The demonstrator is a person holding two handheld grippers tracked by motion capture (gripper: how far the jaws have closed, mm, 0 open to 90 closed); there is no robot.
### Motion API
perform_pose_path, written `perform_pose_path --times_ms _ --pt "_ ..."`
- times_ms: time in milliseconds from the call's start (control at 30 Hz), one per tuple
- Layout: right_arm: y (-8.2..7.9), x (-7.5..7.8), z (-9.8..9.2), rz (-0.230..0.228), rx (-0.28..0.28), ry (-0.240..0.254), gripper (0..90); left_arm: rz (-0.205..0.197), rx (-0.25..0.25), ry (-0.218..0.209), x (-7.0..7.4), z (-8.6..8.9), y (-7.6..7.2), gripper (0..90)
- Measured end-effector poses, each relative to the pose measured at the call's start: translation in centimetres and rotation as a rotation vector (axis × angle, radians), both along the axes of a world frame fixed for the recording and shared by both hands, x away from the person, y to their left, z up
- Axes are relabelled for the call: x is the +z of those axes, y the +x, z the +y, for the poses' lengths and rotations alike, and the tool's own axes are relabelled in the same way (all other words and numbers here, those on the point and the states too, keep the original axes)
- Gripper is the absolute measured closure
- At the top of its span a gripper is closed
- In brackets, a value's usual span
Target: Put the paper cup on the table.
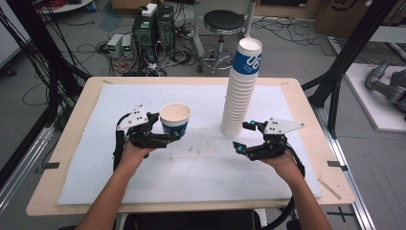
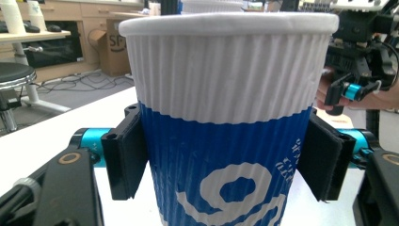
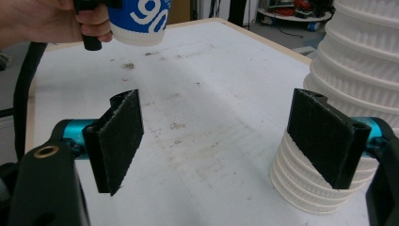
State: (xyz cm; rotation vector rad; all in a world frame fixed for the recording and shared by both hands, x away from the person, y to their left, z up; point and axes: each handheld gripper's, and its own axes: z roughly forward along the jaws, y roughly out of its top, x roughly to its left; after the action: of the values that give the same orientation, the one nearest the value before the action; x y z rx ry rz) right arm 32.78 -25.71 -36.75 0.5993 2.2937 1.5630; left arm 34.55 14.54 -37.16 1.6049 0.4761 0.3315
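- 1 loose paper cup and 1 tall stack of cups sit over the white mat; the stack count is too tight to call.
- The left gripper pinches the cup at its blue band, 1 pad on each side, at 9 o'clock of the stack.
- The right gripper has jaws spread wide with nothing between them, at 5 o'clock of the stack base, 1 pad just beside it.
- A stool stands at 12 o'clock beyond the table.
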Motion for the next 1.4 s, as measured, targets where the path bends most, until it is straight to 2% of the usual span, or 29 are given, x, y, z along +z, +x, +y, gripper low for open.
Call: perform_pose_path --times_ms 100,267,367,433,467,600,700,800,933,1067,1167,1300,1400 --pt "0.0 0.0 0.0 0.003 0.012 0.01 19.3 -0.002 0.0 -0.047 -0.1 0.7 0.3 26.8" --pt "0.1 0.0 -0.1 0.006 -0.002 0.022 19.3 -0.027 0.04 -0.076 -0.1 2.1 0.9 26.8" --pt "0.2 0.0 -0.1 0.006 -0.005 0.013 19.3 -0.065 0.025 -0.14 -0.3 3.1 1.5 26.9" --pt "0.2 0.0 0.0 0.006 -0.001 0.01 19.3 -0.114 0.04 -0.123 -0.3 3.6 1.9 26.9" --pt "0.2 -0.1 0.0 0.005 -0.001 0.007 19.3 -0.118 0.044 -0.12 -0.4 3.7 2.1 26.9" --pt "0.1 -0.3 -0.1 0.015 -0.002 0.008 19.3 -0.11 0.087 -0.113 -0.4 4.2 2.9 26.8" --pt "0.1 -0.5 0.0 0.016 0.004 -0.002 19.3 -0.075 0.127 -0.116 -0.7 4.6 3.6 26.6" --pt "0.0 -0.5 0.2 0.018 0.008 -0.011 19.4 0.023 0.163 -0.143 -1.6 5.0 4.6 25.8" --pt "0.0 -0.5 0.2 0.018 0.008 -0.012 19.4 0.051 0.206 -0.102 -2.6 5.1 5.7 26.0" --pt "0.0 -0.5 0.1 0.017 0.008 -0.012 19.4 0.094 0.246 -0.004 -3.8 4.7 6.7 26.2" --pt "0.0 -0.5 0.1 0.023 0.006 -0.008 19.4 0.131 0.261 0.054 -4.6 4.4 7.4 26.2" --pt "0.1 -0.5 0.1 0.025 0.009 -0.014 19.4 0.175 0.277 0.159 -5.4 3.6 8.2 26.2" --pt "0.0 -0.5 0.0 0.029 0.013 -0.015 19.4 0.194 0.281 0.209 -5.9 3.1 8.5 26.2"
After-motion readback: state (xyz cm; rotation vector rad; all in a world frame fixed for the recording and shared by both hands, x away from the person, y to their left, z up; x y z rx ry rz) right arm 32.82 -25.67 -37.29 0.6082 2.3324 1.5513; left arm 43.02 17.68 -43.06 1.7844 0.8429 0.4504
